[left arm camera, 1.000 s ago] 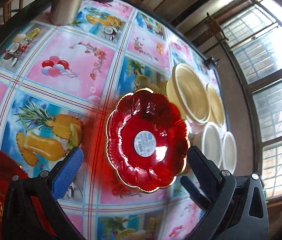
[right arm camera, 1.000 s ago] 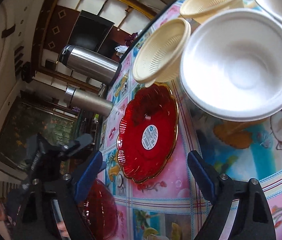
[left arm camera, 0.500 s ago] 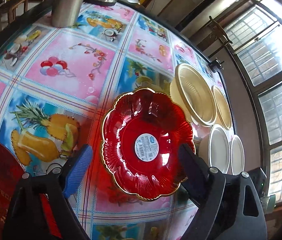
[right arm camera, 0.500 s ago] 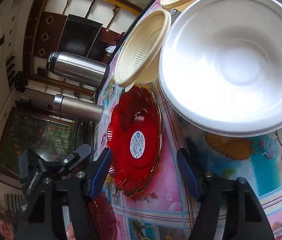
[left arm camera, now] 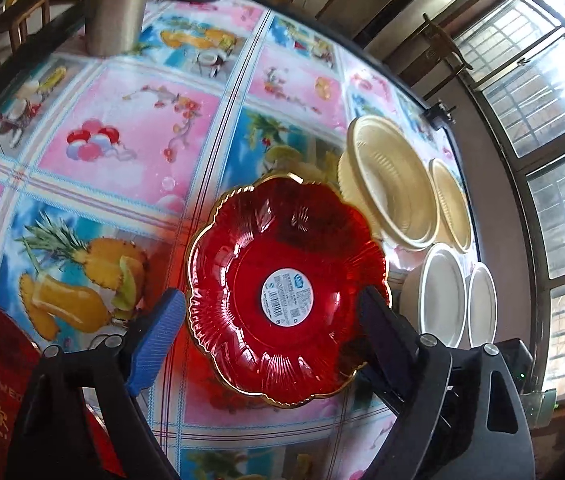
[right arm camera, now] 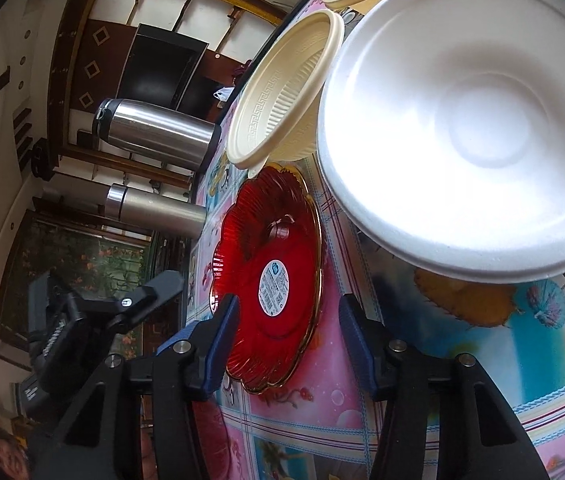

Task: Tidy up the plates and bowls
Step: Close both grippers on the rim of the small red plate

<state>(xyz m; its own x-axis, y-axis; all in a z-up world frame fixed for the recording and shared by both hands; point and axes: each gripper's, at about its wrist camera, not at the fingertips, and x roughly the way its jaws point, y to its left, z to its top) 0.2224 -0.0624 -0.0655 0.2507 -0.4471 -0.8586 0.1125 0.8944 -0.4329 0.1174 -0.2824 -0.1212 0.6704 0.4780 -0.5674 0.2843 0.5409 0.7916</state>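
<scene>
Both the left gripper (left arm camera: 270,328) and the right gripper (right arm camera: 288,330) gape, released, astride the red scalloped plate (left arm camera: 286,292), whose slick rim could skid into the near cream bowl (left arm camera: 392,188).

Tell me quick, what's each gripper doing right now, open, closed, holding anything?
Left gripper: open, jaws either side of the red plate, holding nothing.
Right gripper: open, empty, jaws at the plate's near edge.

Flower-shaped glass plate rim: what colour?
Gold trim on the red flower-shaped glass plate, clearest in the left wrist view.
</scene>
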